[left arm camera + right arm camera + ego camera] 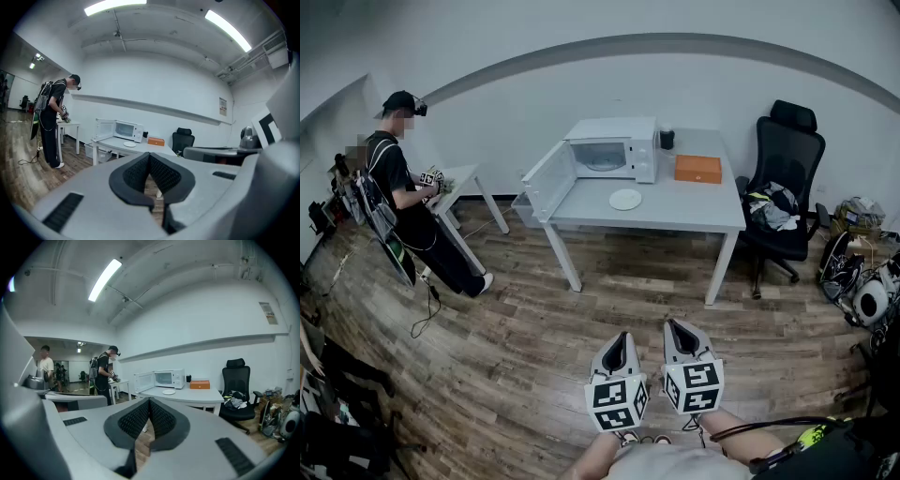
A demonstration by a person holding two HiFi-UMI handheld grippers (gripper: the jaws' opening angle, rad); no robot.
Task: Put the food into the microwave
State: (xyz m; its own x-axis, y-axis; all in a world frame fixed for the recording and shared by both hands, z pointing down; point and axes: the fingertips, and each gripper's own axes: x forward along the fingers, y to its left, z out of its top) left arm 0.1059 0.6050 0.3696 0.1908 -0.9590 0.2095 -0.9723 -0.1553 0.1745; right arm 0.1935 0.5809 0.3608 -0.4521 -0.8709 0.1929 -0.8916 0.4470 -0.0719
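A person is standing well back from the table [675, 211], holding the left gripper [619, 342] and right gripper [678, 330] low, each with jaws pressed together on nothing. The microwave [614, 150] is sitting with its door [548, 180] open. The plate [625, 199] is lying on the table just in front of it, any food too small to tell. The approach, pick-up and loading all appear to be ahead.

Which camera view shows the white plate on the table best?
The head view: it looks down on the plate, so its whole round outline shows in front of the open microwave. Both gripper views show it only as a small, flat sliver far away.
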